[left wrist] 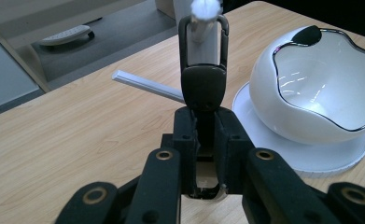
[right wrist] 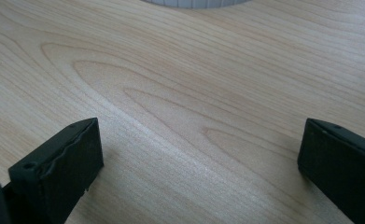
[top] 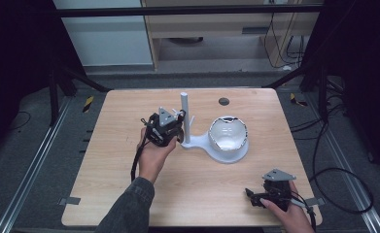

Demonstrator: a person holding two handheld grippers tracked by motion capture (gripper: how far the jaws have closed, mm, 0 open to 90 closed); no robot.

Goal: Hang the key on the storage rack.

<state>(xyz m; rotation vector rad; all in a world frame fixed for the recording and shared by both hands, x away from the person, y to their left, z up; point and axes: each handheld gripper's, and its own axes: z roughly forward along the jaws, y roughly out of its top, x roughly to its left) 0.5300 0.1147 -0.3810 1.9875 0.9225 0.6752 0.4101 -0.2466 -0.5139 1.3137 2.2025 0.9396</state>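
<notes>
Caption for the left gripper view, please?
Left gripper clamps a dark clip looped on the white stand's peg, beside the white bowl.

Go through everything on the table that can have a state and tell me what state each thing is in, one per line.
Left tool: shut on a dark clip.
Dark clip: held upright, its loop around a peg of the white stand.
White stand: upright on the table, post standing.
White bowl: upright on the stand's round base, empty.
Right tool: open, nothing between the jaws, low over bare wood.
</notes>
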